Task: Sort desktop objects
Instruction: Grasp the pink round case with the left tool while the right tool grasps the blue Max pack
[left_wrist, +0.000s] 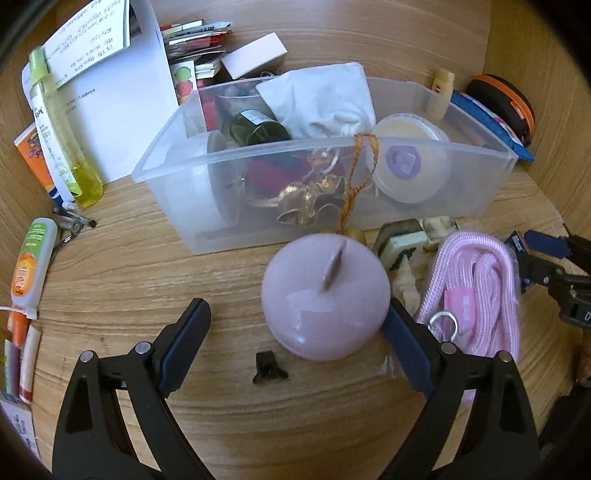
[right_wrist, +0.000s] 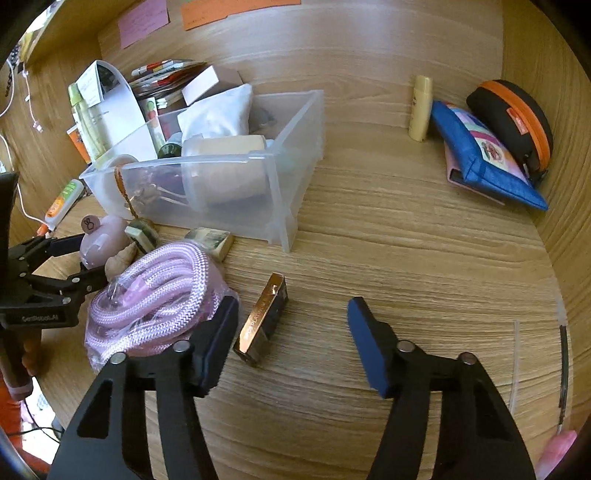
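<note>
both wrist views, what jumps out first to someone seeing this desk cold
The pink apple-shaped ornament sits between the open left gripper fingers, in front of the cluttered clear plastic bin. To its right lies a coiled pink rope, beside the open right gripper.

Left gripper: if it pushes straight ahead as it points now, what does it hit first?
The pink apple-shaped piece, sitting just inside the open left gripper; the clear bin lies behind it.
</note>
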